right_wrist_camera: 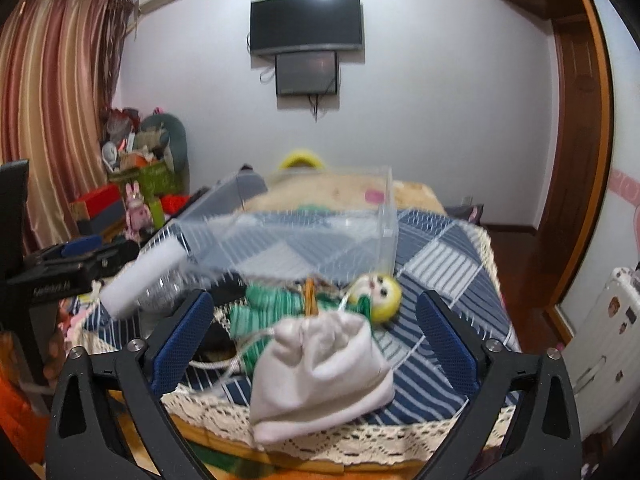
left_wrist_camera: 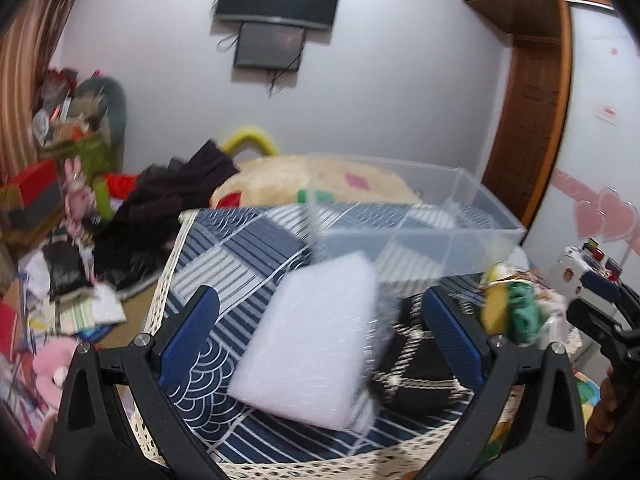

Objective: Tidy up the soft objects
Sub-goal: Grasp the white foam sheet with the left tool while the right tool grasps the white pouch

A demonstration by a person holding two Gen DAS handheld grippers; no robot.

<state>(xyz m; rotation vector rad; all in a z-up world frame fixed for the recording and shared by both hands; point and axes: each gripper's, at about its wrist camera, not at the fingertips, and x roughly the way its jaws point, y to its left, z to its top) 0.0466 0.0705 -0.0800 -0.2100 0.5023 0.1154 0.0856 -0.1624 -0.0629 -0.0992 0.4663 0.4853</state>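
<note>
A white foam block (left_wrist_camera: 312,344) lies on the blue patterned tablecloth (left_wrist_camera: 240,256), between the open fingers of my left gripper (left_wrist_camera: 320,336), which holds nothing. It also shows in the right wrist view (right_wrist_camera: 140,280). A white drawstring pouch (right_wrist_camera: 320,368) lies between the open fingers of my right gripper (right_wrist_camera: 316,340), untouched. Behind the pouch lies a green doll with a yellow head (right_wrist_camera: 320,304), also seen in the left wrist view (left_wrist_camera: 512,308). A clear plastic bin (left_wrist_camera: 420,216) stands on the table beyond; it also shows in the right wrist view (right_wrist_camera: 304,220). A black patterned cloth (left_wrist_camera: 420,356) lies right of the foam.
A large beige plush (left_wrist_camera: 316,180) and dark clothes (left_wrist_camera: 172,208) lie behind the table. Clutter, boxes and a pink toy (left_wrist_camera: 76,196) fill the floor at left. A white suitcase (right_wrist_camera: 604,340) stands at right. The table's lace edge (right_wrist_camera: 360,440) is close to me.
</note>
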